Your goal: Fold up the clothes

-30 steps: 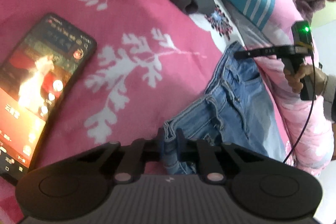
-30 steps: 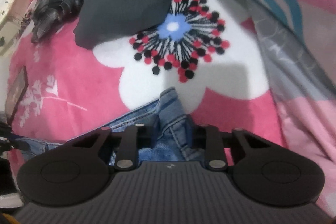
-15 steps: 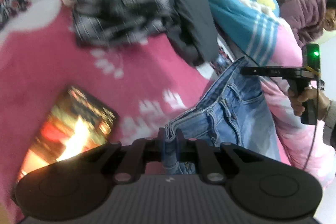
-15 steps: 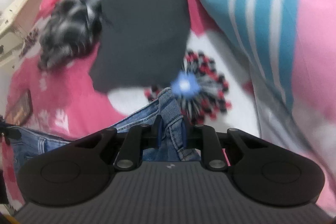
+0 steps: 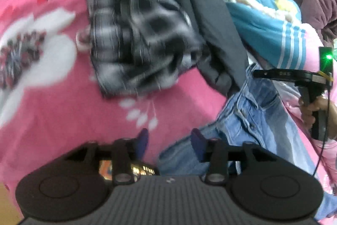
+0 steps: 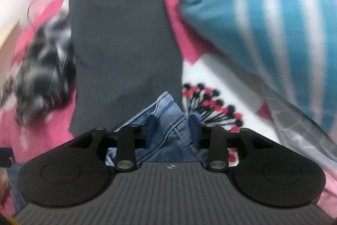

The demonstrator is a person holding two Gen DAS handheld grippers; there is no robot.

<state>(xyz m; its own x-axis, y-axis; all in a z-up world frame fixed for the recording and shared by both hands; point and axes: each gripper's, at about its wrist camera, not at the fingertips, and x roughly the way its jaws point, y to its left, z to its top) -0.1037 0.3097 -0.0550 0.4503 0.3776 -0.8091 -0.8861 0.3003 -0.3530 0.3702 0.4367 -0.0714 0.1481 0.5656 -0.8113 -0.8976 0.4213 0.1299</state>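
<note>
**Left wrist view: jaws apart beside the jeans**

Left wrist view shows my left gripper [image 5: 168,137] spread wide, nothing between its blue pads, with the blue jeans [image 5: 250,119] at lower right on the pink floral blanket [image 5: 52,111]. My right gripper [image 6: 172,127] straddles a peak of denim, partly parted; whether it pinches, I can't tell. I judge a fold mid-step; next calls for a fresh hold on the waistband.

Light blue jeans [image 5: 250,119] lie rumpled on the pink floral bedspread [image 5: 63,109], waistband bunched.
</note>
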